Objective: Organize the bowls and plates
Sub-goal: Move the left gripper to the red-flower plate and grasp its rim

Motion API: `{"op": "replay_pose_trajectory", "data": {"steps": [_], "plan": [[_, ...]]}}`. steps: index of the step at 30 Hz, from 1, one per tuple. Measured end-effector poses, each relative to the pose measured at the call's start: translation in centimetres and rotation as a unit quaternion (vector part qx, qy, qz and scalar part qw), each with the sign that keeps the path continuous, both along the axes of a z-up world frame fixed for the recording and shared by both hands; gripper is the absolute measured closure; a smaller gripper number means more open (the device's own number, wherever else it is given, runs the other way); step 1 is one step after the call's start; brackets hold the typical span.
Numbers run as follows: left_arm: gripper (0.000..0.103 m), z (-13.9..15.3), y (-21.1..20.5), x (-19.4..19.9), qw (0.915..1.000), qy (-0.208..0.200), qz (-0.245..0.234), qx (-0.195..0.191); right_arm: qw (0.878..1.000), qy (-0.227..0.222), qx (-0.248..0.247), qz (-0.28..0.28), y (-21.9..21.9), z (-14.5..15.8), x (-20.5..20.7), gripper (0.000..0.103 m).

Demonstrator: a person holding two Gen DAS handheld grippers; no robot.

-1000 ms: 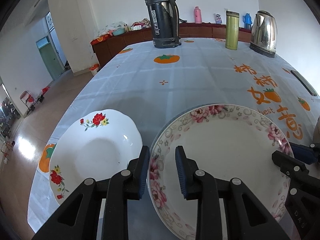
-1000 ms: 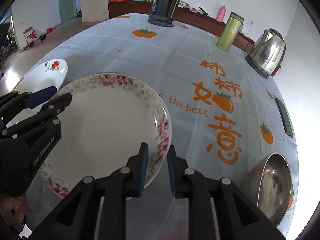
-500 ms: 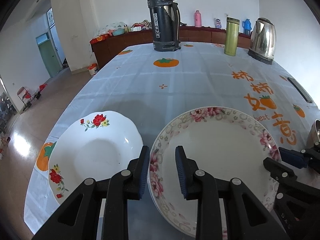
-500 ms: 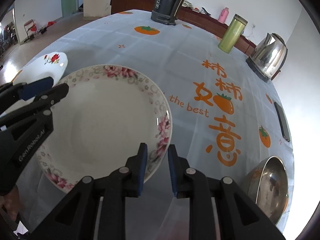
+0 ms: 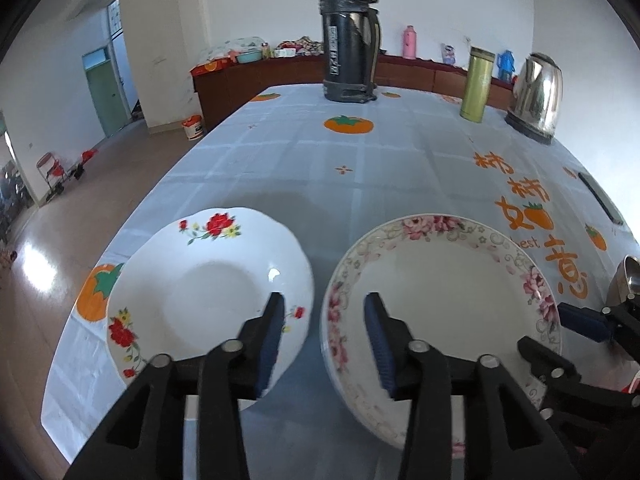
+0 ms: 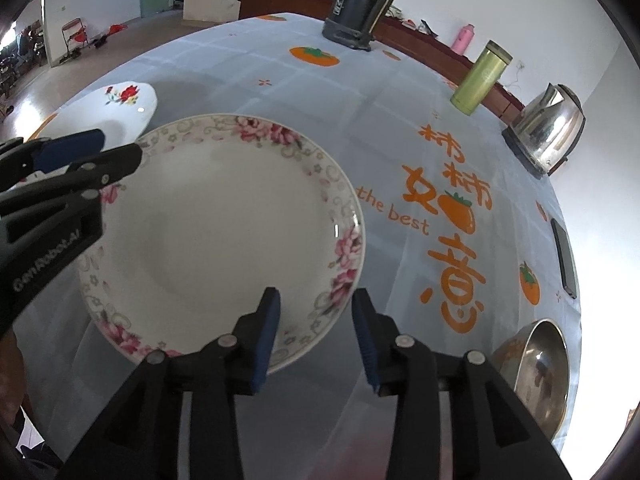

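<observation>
left gripper [image 5: 324, 328] fingers opening, straddling pink plate's [image 5: 444, 304] left rim, free | right gripper [image 6: 315, 322] fingers opening astride its right rim | plate seemingly lying on desk [image 5: 360, 168] | red-flower bowl [image 5: 208, 292] lying left, nearer left gripper

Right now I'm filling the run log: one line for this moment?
pink-flowered plate on table | left hand-held gripper opening, rim between | right hand-held gripper opening, rim between
</observation>
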State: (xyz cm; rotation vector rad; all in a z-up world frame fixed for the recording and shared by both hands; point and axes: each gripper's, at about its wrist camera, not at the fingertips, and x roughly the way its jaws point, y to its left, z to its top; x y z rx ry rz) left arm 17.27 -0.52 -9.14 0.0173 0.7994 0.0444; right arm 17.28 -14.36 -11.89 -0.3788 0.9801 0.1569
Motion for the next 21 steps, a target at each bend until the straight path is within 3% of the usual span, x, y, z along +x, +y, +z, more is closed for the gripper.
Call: {"op": "replay_pose_trajectory", "data": {"steps": [2, 4, 5, 10, 12, 14, 21], "plan": [[0.053, 0.2, 0.6, -0.3, 1.0000, -0.003, 0.007, -0.003, 1.000, -0.017, 0.008, 0.003, 0.0, 1.0, -0.6, 0.056], [0.053, 0.4, 1.3, -0.6, 0.9998, -0.003, 0.014, -0.010, 1.000, -0.023, -0.001, 0.014, 0.5, 1.7, -1.2, 0.030], [0.053, 0.5, 1.7, -0.7, 0.9998, -0.004, 0.016, -0.014, 1.000, -0.023, -0.004, 0.021, 0.7, 1.8, -1.3, 0.029], [0.052, 1.3, 4.4, -1.8, 0.9985, -0.023, 0.049, -0.006, 0.999, -0.033, 0.014, 0.024, 0.9, 2.7, -1.5, 0.029], [0.042, 1.4, 6.0, -2.0, 0.9973, -0.024, 0.070, -0.005, 0.999, -0.042, 0.019, 0.029, 1.2, 3.3, -1.5, 0.030], [0.038, 1.4, 7.7, -2.1, 0.9956, -0.027, 0.090, -0.006, 0.998, -0.047, 0.032, 0.035, 1.6, 3.8, -1.3, 0.031], [0.038, -0.1, 13.0, -1.7, 0.9880, -0.003, 0.154, -0.014, 0.995, -0.033, 0.066, 0.060, 4.0, 4.5, 0.2, 0.053]]}}
